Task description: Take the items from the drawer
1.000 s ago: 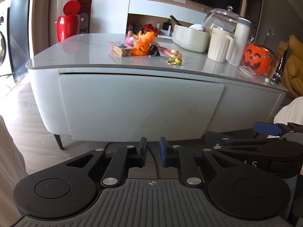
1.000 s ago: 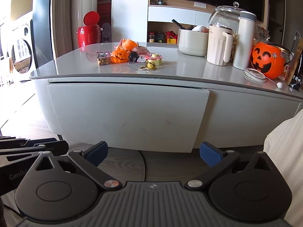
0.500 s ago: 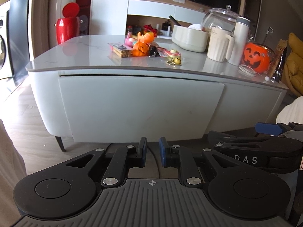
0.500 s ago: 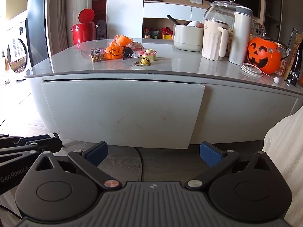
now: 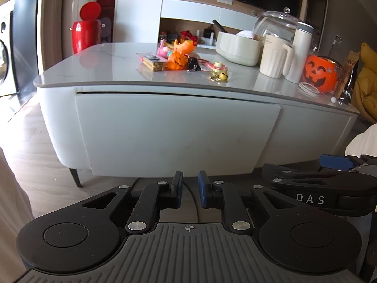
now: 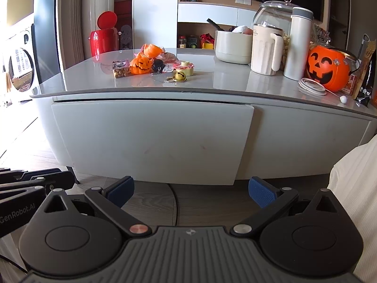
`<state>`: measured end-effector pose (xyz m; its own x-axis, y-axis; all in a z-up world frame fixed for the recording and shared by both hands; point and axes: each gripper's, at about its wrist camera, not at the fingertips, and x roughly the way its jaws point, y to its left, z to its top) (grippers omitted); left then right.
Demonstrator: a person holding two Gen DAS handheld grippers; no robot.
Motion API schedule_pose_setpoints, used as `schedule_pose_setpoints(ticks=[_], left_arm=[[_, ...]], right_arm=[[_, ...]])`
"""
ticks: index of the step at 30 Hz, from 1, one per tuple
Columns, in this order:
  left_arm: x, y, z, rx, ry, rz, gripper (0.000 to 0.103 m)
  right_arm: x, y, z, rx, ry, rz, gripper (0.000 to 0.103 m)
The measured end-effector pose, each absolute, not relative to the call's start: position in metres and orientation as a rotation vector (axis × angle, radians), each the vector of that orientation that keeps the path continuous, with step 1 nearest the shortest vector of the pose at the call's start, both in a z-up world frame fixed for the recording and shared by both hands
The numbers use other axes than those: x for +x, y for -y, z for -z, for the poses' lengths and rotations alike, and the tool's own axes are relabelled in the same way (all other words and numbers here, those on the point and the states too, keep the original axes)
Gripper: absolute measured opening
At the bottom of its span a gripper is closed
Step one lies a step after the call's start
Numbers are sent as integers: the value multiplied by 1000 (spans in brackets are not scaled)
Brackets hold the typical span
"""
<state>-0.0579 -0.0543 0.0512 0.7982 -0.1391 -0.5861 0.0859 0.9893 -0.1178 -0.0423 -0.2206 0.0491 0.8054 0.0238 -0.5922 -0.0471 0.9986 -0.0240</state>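
1. The drawer (image 6: 150,139) sits shut in the table's (image 6: 235,82) white front, well ahead of and above both grippers.
2. Its face is a plain white panel with no handle showing.
3. The left gripper (image 5: 190,189) is narrowed, holding nothing; the right gripper (image 6: 190,192) gapes wide, empty.

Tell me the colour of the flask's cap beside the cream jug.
Grey, on a white flask; the right wrist view shows it best.
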Motion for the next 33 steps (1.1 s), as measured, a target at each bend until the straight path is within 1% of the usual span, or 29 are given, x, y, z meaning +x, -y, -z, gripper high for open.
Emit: schedule_pose_setpoints(ticks=[33], left_arm=[[-58, 54, -50, -85, -637, 119, 17]], right_arm=[[-43, 221, -49, -31, -635, -41, 103]])
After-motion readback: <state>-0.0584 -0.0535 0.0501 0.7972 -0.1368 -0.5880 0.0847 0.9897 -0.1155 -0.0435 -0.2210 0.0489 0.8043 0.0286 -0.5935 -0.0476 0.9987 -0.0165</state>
